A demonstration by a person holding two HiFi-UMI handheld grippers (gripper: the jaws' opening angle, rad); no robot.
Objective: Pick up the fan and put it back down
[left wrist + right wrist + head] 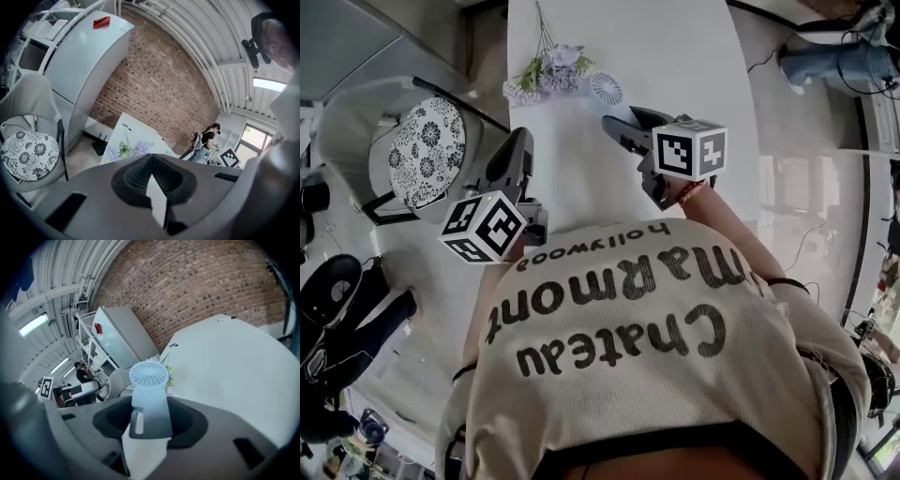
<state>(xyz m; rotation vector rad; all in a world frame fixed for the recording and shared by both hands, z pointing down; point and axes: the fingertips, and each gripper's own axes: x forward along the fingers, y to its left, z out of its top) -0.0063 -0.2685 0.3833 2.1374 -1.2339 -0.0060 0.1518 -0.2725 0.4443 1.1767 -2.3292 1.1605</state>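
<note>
Presently on record: a fan point(605, 89), small and pale, with a round grilled head and a flat handle. It is clamped by the handle between the jaws of the right gripper point(623, 122), head pointing toward the far end of the table point(694, 56). It lies over the white tabletop, just beside a bunch of lilac flowers point(548, 73) on their near right. Whether the fan touches the surface cannot be told. The right gripper view shows both pads pressed on the handle and the grille standing clear beyond the jaw tips. The right gripper's marker cube point(689, 148) sits nearer the person, above the wrist. The left gripper point(520, 145) hovers at the table's left edge, well apart from the fan. Its jaws are drawn together at the tips with nothing between them, as the left gripper view shows. Its marker cube point(483, 227) is at the near left. A grey chair point(347, 122) stands left of the table and carries a round cushion point(427, 150) in a black-and-white floral print. The person's cream shirt point(628, 375), printed in dark letters, fills the near part of the head view. Far background in the left gripper view: a brick wall point(164, 79), a tall white cabinet point(84, 65) at left, and another person point(206, 140) in a dark top at far right.
</note>
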